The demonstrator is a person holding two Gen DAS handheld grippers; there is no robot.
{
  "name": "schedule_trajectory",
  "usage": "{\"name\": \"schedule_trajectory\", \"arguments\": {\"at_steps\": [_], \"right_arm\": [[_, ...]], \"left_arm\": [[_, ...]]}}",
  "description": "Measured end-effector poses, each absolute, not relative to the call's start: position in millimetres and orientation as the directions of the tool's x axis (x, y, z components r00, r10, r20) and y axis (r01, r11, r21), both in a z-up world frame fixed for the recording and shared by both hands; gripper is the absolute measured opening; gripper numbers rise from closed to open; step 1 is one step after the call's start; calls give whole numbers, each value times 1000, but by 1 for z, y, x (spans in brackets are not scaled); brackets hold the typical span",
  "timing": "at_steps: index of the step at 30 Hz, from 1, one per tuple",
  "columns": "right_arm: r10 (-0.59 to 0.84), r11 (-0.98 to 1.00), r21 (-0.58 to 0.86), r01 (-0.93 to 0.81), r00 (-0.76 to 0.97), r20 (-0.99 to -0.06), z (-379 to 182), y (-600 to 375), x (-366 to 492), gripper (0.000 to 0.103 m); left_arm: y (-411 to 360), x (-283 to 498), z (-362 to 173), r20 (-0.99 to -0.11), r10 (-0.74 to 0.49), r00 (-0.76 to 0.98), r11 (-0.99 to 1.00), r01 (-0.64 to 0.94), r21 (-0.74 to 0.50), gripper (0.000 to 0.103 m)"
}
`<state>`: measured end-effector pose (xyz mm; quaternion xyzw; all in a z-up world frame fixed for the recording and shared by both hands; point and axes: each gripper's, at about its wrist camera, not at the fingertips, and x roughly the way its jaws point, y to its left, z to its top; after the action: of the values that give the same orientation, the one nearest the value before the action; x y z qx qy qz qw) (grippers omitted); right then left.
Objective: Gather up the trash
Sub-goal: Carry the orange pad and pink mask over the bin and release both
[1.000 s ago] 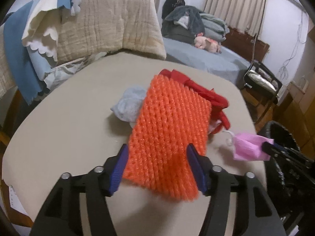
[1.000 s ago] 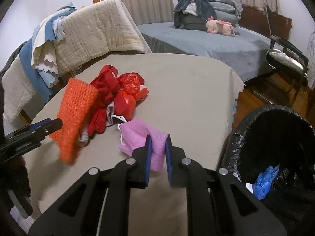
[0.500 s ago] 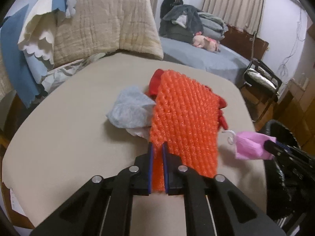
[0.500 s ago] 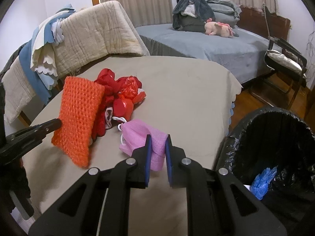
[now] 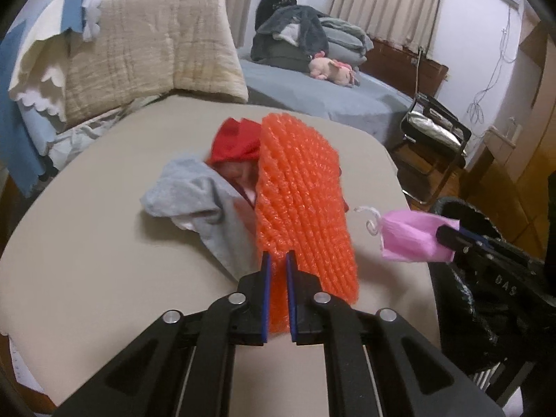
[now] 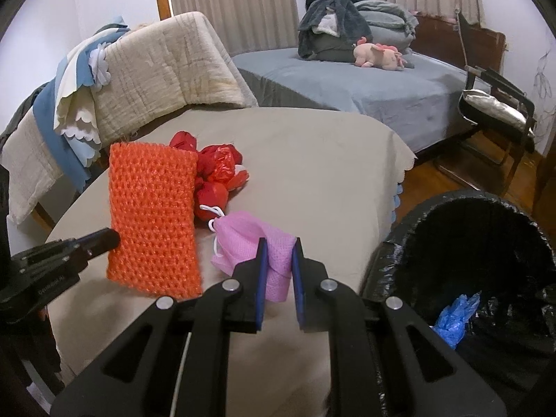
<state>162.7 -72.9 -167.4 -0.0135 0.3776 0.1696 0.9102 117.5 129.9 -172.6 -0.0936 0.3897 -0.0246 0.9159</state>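
My left gripper is shut on the near edge of an orange knitted pad, which hangs lifted above the beige table; the right wrist view shows this pad upright. My right gripper is shut on a pink mesh pouch with a white cord, held just over the table's right side. The pouch also shows in the left wrist view. Red plastic bags and a grey cloth lie on the table behind the pad.
A bin lined with a black bag stands at the table's right edge, with a blue crumpled piece inside. Quilts drape over chairs at the table's far left. A bed and a dark chair stand beyond.
My left gripper closed on the orange pad's near edge and lifted it off the table, tilting it upright. The grey cloth is now uncovered. The right gripper kept still with the pink pouch.
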Motion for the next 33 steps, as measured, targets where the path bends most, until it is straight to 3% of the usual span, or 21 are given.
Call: {"name": "schedule_trajectory", "arguments": {"at_steps": [1, 4, 9, 12, 14, 16, 33], "right_arm": [[296, 943, 104, -316, 657, -693, -168, -73, 163, 13], [291, 945, 103, -311, 655, -697, -170, -75, 163, 13], [282, 949, 101, -300, 655, -701, -172, -79, 166, 13], [276, 951, 99, -294, 655, -704, -173, -81, 167, 13], [273, 952, 99, -290, 655, -705, -173, -82, 168, 13], [271, 953, 99, -287, 656, -704, -173, -83, 168, 13], [289, 953, 116, -281, 719, -632, -132, -106, 151, 13]], "left_arm": [[128, 120, -176, -717, -124, 686, 981, -25, -194, 12], [127, 126, -185, -737, -129, 663, 979, -35, -203, 43], [123, 134, -193, -746, -142, 651, 976, -33, -214, 60], [120, 138, -199, -752, -143, 643, 978, -25, -207, 53], [116, 141, -201, -758, -139, 637, 980, -23, -199, 24], [112, 140, -201, -754, -139, 642, 981, -13, -192, 15], [89, 109, -139, -669, -175, 722, 980, 66, -186, 13]]}}
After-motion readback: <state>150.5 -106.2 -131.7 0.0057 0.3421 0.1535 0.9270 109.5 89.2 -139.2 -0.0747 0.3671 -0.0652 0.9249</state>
